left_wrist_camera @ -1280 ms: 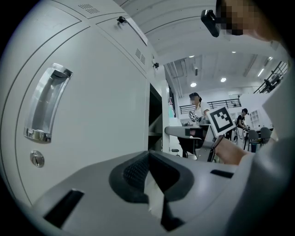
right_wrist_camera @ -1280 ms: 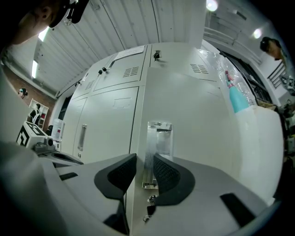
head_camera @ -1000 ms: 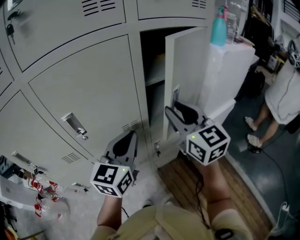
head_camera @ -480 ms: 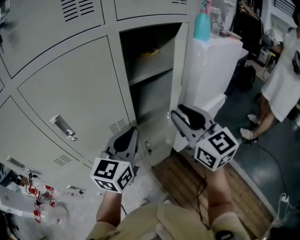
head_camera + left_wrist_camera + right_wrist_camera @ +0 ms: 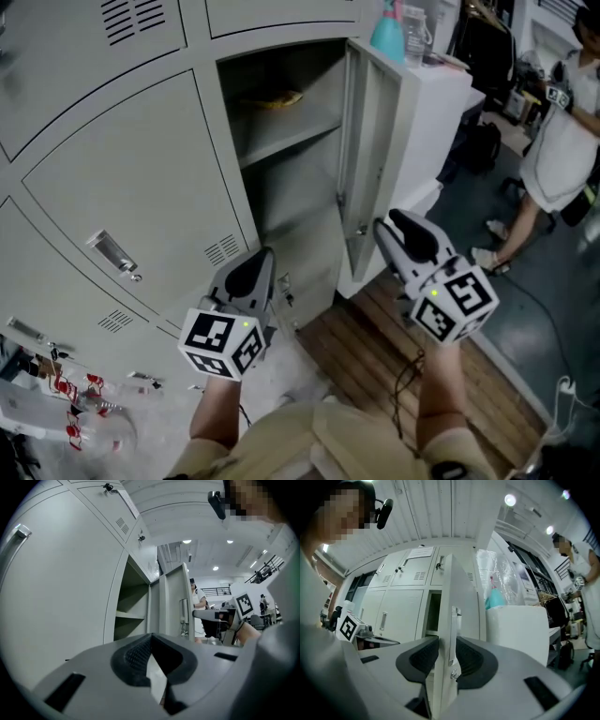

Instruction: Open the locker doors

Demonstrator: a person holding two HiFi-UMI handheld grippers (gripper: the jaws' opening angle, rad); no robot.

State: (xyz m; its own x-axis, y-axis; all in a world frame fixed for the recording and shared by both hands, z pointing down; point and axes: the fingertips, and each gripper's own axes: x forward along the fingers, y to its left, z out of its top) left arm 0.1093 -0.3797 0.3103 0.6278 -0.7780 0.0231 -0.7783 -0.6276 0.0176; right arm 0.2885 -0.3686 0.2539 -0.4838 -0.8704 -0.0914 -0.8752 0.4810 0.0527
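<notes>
The grey locker door stands swung out, its compartment with a shelf showing. My right gripper is at the door's free edge. In the right gripper view the door edge with its latch handle runs between the pads, and the right gripper is shut on it. My left gripper hovers in front of the bottom of the locker bank, left of the opening, holding nothing. Its pads meet at the tip in the left gripper view. A closed locker with a recessed handle lies further left.
A white plastic-wrapped cabinet stands right behind the open door, a teal spray bottle on top. A person stands at the far right. A wooden pallet covers the floor below; clutter lies at the lower left. A yellow thing rests on the shelf.
The locker door has swung from a narrow gap to wide open, and my right gripper has moved right and towards me with it. My left gripper has barely shifted.
</notes>
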